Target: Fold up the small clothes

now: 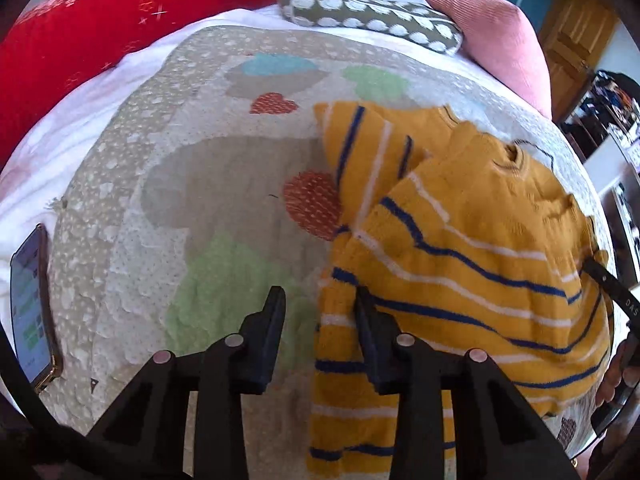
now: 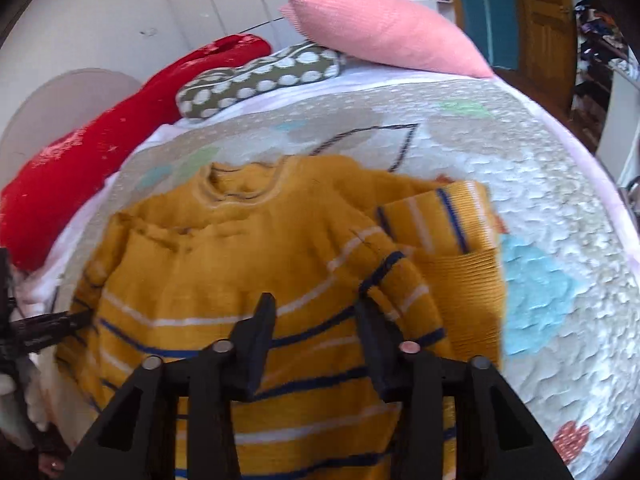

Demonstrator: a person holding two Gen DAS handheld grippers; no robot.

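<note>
Left wrist view gives me my left gripper (image 1: 320,300) with its jaws apart over the left edge of the yellow striped sweater (image 1: 460,248); the right finger touches the knit hem, the left one hangs over bare quilt (image 1: 224,184), nothing pinched. From 9 to 12 o'clock of the sweater the quilt lies open, a bumpy cotton surface with hearts and pastel patches. A phone (image 1: 30,304) lies at 9 o'clock near the quilt's edge. At 12 o'clock the bed ends in a red cushion (image 1: 80,40), a dotted bolster (image 1: 368,12) and a pink ribbed pillow (image 1: 488,32). On the right wrist view my right gripper (image 2: 316,316) stands parted over the sweater's chest, no fabric clamped. One sleeve lies folded across toward 2 o'clock.
</note>
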